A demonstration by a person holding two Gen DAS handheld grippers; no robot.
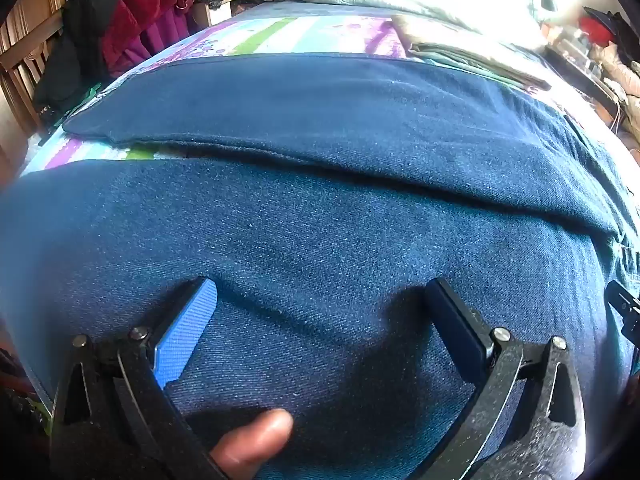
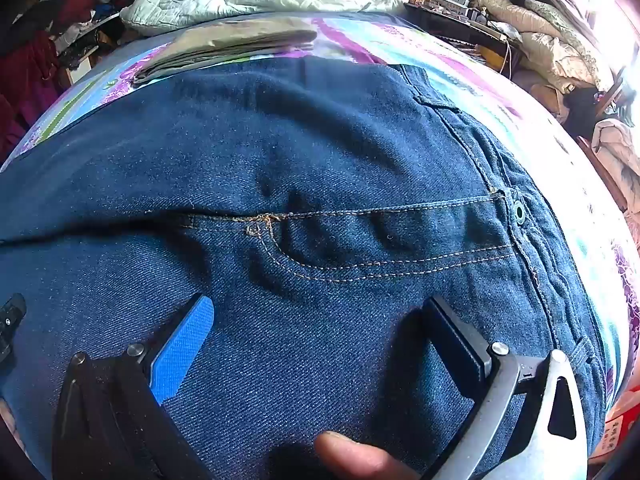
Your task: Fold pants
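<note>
Dark blue denim pants (image 1: 320,216) lie flat under both spread-apart grippers, left gripper (image 1: 320,300) and right gripper (image 2: 320,316); folded beige cloth (image 2: 236,46) sits beyond on the striped bedsheet (image 1: 256,34).

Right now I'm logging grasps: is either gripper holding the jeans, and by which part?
Nothing is held. The left gripper and right gripper are both open over the flat jeans.

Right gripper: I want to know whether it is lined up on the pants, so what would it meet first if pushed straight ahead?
Probably the jeans themselves: the right gripper, jaws open, points low over the denim toward the fly seam. Depth is unclear.
</note>
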